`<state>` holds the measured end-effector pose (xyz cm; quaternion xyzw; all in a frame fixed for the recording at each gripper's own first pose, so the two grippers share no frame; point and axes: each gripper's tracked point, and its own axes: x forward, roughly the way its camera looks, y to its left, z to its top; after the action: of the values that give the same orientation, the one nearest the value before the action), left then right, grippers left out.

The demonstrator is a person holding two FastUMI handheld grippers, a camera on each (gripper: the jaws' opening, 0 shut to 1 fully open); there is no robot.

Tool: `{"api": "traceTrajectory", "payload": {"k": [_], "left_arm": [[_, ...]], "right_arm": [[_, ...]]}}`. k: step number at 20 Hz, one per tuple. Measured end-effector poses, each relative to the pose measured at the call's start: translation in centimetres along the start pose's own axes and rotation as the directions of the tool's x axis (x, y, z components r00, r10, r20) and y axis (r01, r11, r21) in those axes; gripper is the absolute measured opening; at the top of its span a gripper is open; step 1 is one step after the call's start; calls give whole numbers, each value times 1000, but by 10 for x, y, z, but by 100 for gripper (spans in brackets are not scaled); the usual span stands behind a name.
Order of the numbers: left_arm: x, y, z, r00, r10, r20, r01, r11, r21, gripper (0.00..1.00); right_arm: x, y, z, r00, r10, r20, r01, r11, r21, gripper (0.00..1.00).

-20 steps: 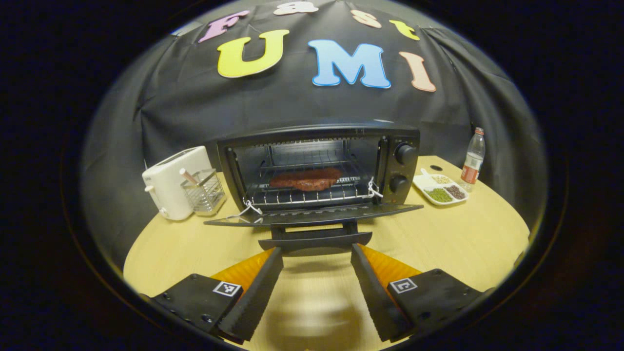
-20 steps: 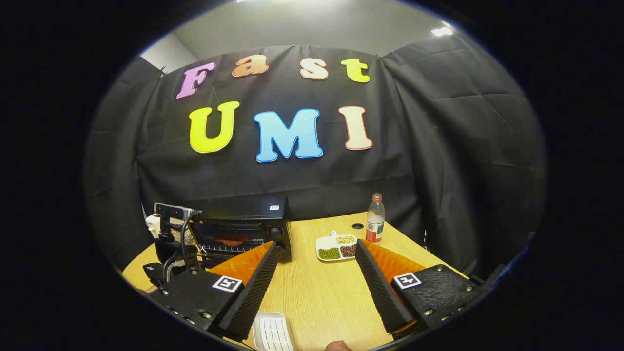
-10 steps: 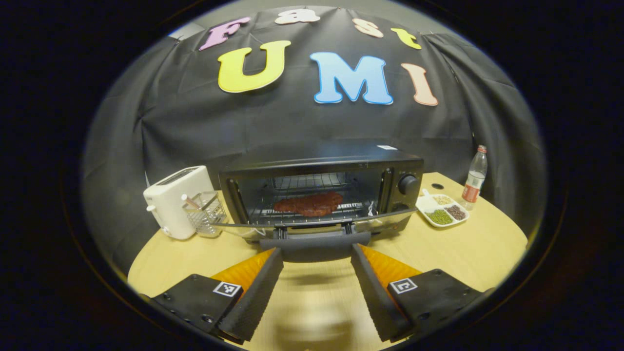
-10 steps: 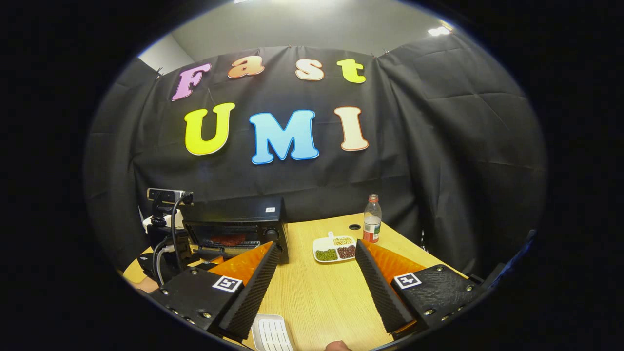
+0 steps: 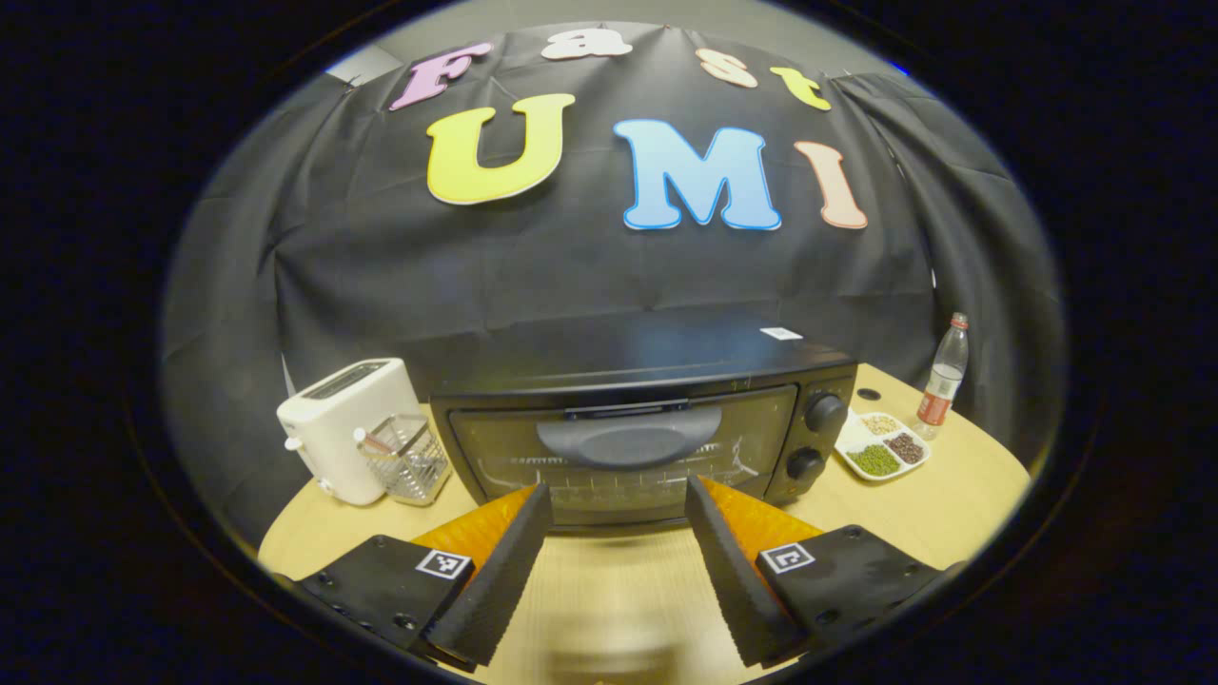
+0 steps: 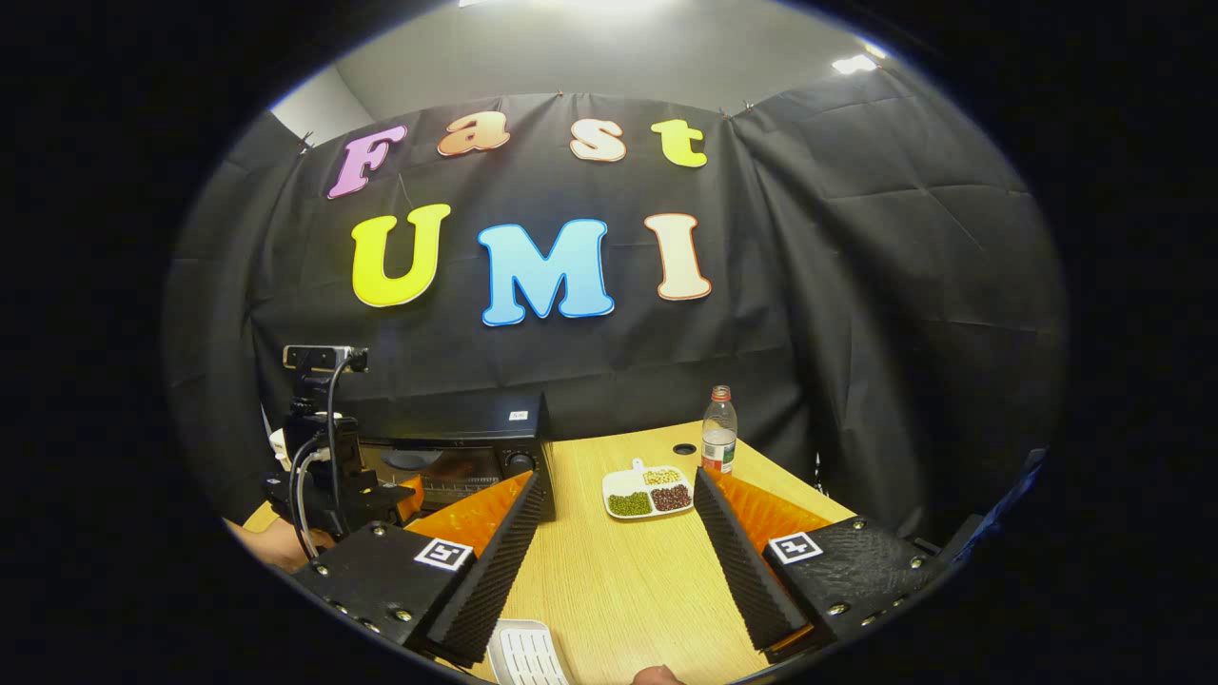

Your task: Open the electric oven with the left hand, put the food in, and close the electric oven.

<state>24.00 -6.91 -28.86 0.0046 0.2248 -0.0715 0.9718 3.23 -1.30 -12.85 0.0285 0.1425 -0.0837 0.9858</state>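
1. Facing the oven (image 5: 628,419) head-on, the left gripper (image 5: 614,518) hangs w/ fingers spread wide and nothing between them, just in front of the door (image 5: 623,457).
2. Door looks shut and upright against the oven body; its wide curved handle (image 5: 628,442) sits high on the glass, centred, above the gap between the fingers.
3. Food isn't clear through the dark glass in the left gripper view; only faint rack lines show. A reddish patch behind the glass in the right gripper view may be it — too small to be sure.
4. Handling, as a judgement: oven is a heavy, rigid metal box and prob. won't slide under a light push. Door is stiff, appears hinged at the bottom, w/ a glass pane — breakable, so press on the handle, not the pane.
5. Best hold: the handle's middle, fingers above and below the bar. Its surface looks smooth, so likely a bit slippery.
6. Right gripper (image 6: 614,533) is likewise wide open and empty, low over the table (image 6: 628,580), well apart from the oven (image 6: 457,457), which stands off to its left.
7. Nearby: toaster (image 5: 338,428) and wire basket (image 5: 404,461) left of the oven; divided dish (image 5: 880,447) and bottle (image 5: 942,376) to its right.
8. Task looks all but done, if the door is fully seated.
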Motion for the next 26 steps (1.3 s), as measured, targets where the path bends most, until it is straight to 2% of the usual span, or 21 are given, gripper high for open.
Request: {"api": "traceTrajectory", "payload": {"k": [5, 6, 7, 8, 9, 10, 12, 17, 18, 19, 20, 22, 26], "left_arm": [[-36, -11, 40, 994, -46, 100, 48, 999, -17, 99], [-50, -12, 47, 992, -47, 121, 50, 999, -22, 99], [-64, -12, 58, 989, -48, 143, 53, 998, -31, 95], [-80, -12, 69, 985, -48, 167, 55, 998, -42, 99], [-96, -12, 80, 981, -41, 189, 52, 997, -53, 99], [-113, -11, 86, 978, -27, 208, 41, 997, -66, 91], [-145, -10, 97, 973, 3, 231, 19, 996, -92, 99], [-224, -10, 117, 953, 74, 294, -51, 995, -83, 98], [-237, -12, 120, 949, 84, 305, -65, 995, -73, 91], [-249, -13, 121, 945, 97, 313, -79, 995, -68, 94], [-260, -13, 122, 942, 107, 319, -90, 994, -68, 90], [-279, -14, 123, 938, 121, 324, -101, 992, -80, 90], [-315, 1, 135, 926, 140, 350, -119, 990, -82, 97]], "right_arm": [[7, 1, 24, 997, 32, 66, -31, 999, -11, 97], [7, 1, 30, 996, 51, 76, -50, 999, -15, 97], [6, 2, 34, 994, 77, 83, -75, 997, -19, 97], [4, 3, 39, 990, 104, 91, -102, 994, -25, 97], [2, 1, 44, 986, 129, 102, -126, 991, -35, 97], [0, 0, 48, 983, 148, 112, -143, 988, -49, 97], [-6, -7, 54, 975, 183, 129, -175, 982, -70, 97], [-21, -22, 69, 952, 259, 161, -248, 965, -84, 97], [-24, -26, 71, 950, 268, 163, -257, 963, -81, 97], [-26, -29, 73, 946, 278, 167, -269, 960, -79, 97], [-27, -32, 75, 943, 285, 172, -275, 958, -83, 97], [-28, -41, 80, 944, 274, 181, -260, 961, -98, 97], [-37, -47, 94, 943, 263, 206, -254, 965, -69, 97]]}}
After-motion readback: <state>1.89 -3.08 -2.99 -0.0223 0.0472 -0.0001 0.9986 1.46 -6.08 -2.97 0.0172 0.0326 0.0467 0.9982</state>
